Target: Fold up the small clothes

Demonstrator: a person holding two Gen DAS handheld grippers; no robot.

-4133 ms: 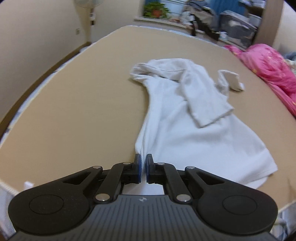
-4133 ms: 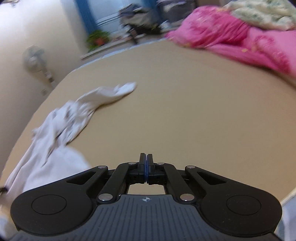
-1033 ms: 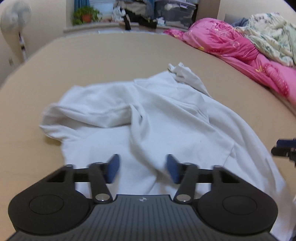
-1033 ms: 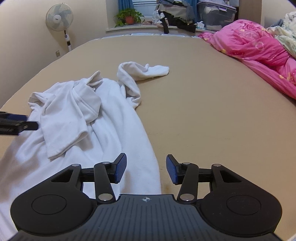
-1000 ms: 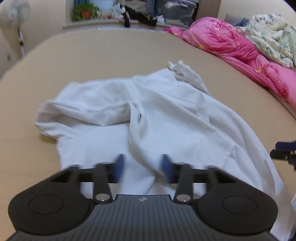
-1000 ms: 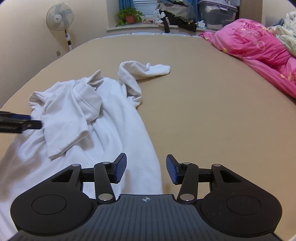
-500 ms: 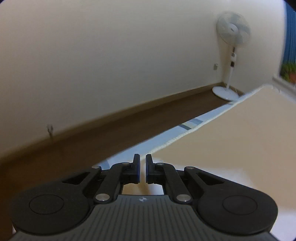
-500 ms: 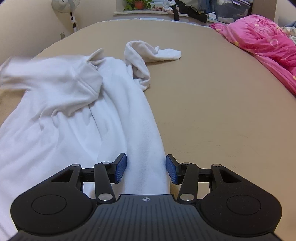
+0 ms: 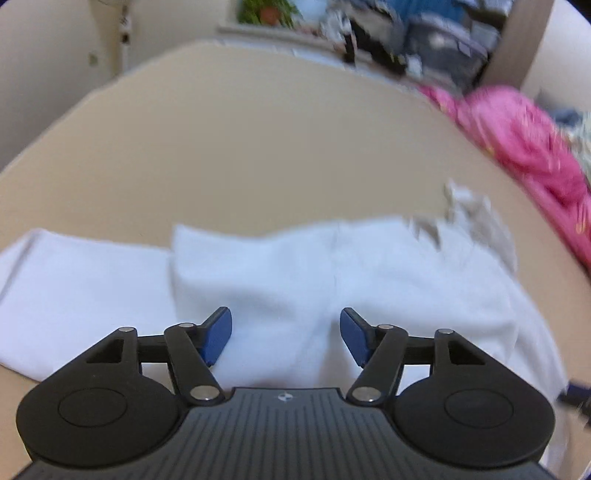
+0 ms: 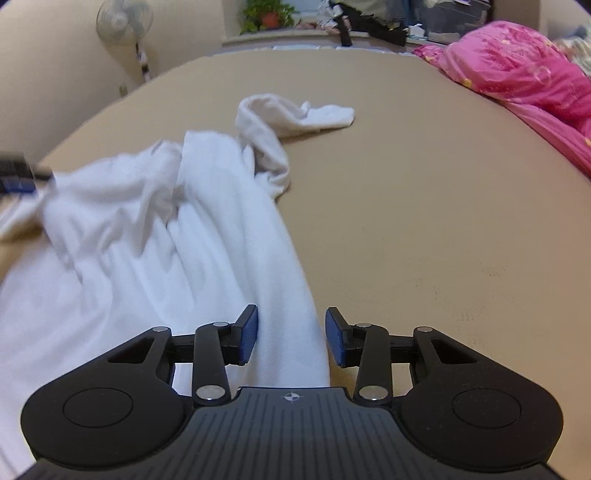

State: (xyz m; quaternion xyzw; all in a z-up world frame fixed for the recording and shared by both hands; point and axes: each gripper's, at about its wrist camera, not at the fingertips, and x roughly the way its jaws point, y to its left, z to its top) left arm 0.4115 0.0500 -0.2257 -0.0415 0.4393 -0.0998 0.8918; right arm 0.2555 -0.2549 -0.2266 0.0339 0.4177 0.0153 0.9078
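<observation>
A white long-sleeved garment (image 10: 207, 236) lies spread on a tan bed surface (image 10: 424, 206), and it is the landmark for everything here. Nearest in the right wrist view, the right gripper (image 10: 291, 338) hangs low over the garment's near right edge with its blue-padded fingers (image 10: 246, 334) spread apart, holding nothing; a strip of white cloth runs between them. From there the garment's long axis runs away from the camera, leaning slightly left, with the body in loose wrinkles. At its far end one sleeve (image 10: 295, 118) bends off to the right and lies flat on the bed surface, its cuff pointing right. At the garment's left edge a dark, blurred shape shows; I cannot tell what it is. In the left wrist view, the left gripper (image 9: 286, 336) hovers over the garment (image 9: 332, 280) with its fingers wide apart, also empty. Here the cloth stretches across the frame from left to right, a flat part (image 9: 81, 291) reaching left and a crumpled, blurred part at the far right. Beyond the garment, to its right, lies a pink quilt (image 10: 517, 74). Farther off stand a pedestal fan (image 10: 125, 22) and a potted plant (image 10: 266, 14).
</observation>
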